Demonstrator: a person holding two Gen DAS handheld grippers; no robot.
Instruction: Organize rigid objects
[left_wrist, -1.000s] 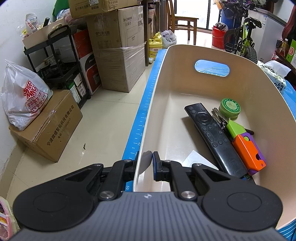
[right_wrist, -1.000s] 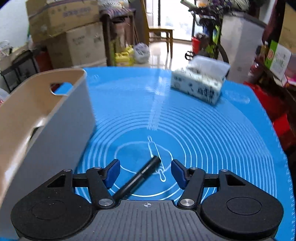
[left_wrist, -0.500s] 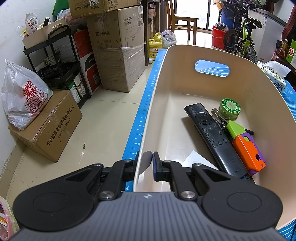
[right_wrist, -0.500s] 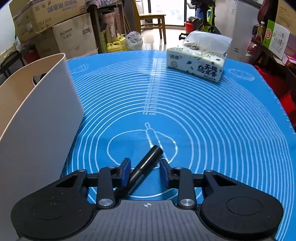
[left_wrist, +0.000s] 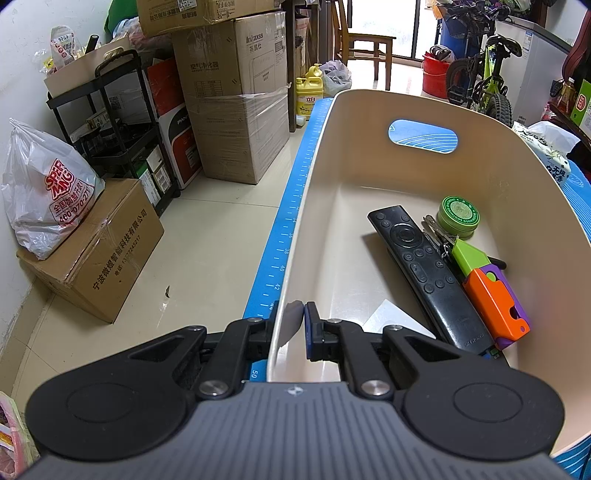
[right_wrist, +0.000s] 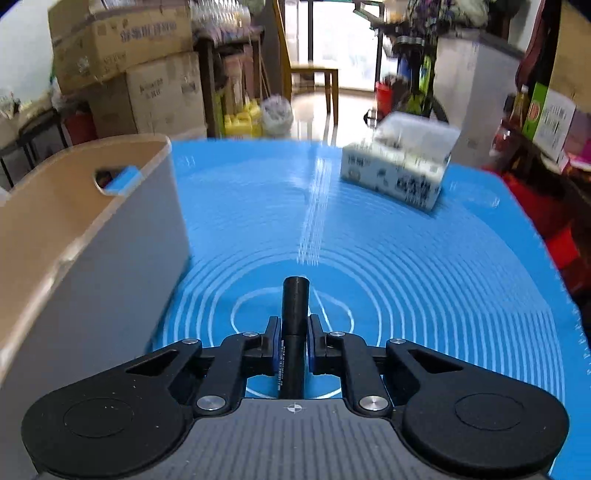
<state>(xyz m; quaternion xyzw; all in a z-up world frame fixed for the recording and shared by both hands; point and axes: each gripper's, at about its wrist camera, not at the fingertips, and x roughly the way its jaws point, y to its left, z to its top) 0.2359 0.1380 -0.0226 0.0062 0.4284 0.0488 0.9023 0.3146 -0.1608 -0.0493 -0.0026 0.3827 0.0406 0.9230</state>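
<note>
Black marker (right_wrist: 294, 306) pinched lengthwise by the right gripper (right_wrist: 293, 328), low centre of frame, jaws just closed onto its barrel, cap end poking forward over the blue mat (right_wrist: 424, 266). Beige bin (right_wrist: 85, 236) at left, tissue pack (right_wrist: 397, 173) upper right. Left gripper (left_wrist: 294, 325) clamped on the bin's rim (left_wrist: 291, 254); remote (left_wrist: 424, 269), green tin (left_wrist: 459, 216), orange toy (left_wrist: 496, 306) inside at right.
</note>
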